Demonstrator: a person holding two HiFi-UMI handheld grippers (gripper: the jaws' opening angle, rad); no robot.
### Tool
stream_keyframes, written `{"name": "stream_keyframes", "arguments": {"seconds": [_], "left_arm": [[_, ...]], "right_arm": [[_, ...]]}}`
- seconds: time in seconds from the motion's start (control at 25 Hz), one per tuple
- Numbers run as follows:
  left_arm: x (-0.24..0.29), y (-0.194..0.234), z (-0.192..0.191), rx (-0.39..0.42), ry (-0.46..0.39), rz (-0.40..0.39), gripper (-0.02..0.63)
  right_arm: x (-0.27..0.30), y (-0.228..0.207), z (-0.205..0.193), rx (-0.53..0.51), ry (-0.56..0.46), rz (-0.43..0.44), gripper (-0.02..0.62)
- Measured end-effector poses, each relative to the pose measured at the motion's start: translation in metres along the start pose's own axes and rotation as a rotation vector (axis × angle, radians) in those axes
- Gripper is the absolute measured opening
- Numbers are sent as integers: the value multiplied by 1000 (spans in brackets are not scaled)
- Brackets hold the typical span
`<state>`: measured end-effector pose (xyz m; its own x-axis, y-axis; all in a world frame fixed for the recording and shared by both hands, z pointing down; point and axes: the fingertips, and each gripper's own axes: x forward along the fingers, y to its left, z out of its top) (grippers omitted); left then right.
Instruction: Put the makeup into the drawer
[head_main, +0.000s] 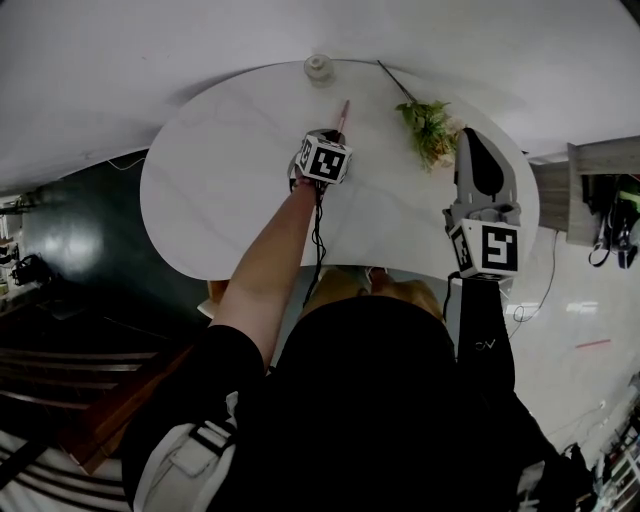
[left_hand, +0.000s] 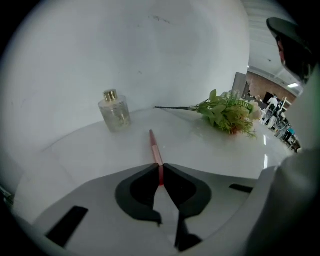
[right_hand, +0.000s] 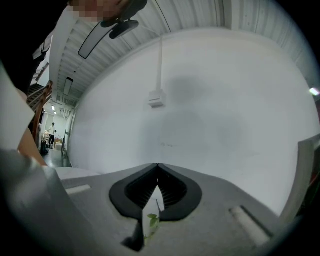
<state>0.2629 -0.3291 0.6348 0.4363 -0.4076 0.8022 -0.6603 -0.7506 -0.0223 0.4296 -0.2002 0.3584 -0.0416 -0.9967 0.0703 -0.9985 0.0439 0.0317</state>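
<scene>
Left jaws: the left gripper (left_hand: 160, 169) is clamped on the near end of a slim pink makeup pencil (left_hand: 155, 146).
Pencil: most of its length lies ahead of the pads, on the white table (left_hand: 215, 152), its far tip aimed just right of the glass bottle (left_hand: 114, 111).
Right jaws: the right gripper (right_hand: 157, 168) is closed, with nothing held. It hovers well right of the bottle, past the flower sprig (head_main: 430, 128).
Drawer: it cannot be made out in any view.
Risk: the grip sits at the very end, so the pencil may pivot or slip free when it is lifted.
Risk: a swinging far tip could knock the bottle.
</scene>
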Motion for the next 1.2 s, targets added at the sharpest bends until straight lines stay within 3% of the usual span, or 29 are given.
{"name": "stream_keyframes", "arguments": {"seconds": [0.2,0.88,1.2], "left_arm": [[-17,-1,12,5,-63,23,31],[-256,-37,139,12,-709,68,31],[-279,-35,141,-10,-769,96,31]], "right_arm": [[0,7,0,9,-12,22,4],[14,51,58,-35,-150,188,3],[21,71,63,-51,-164,267,4]]}}
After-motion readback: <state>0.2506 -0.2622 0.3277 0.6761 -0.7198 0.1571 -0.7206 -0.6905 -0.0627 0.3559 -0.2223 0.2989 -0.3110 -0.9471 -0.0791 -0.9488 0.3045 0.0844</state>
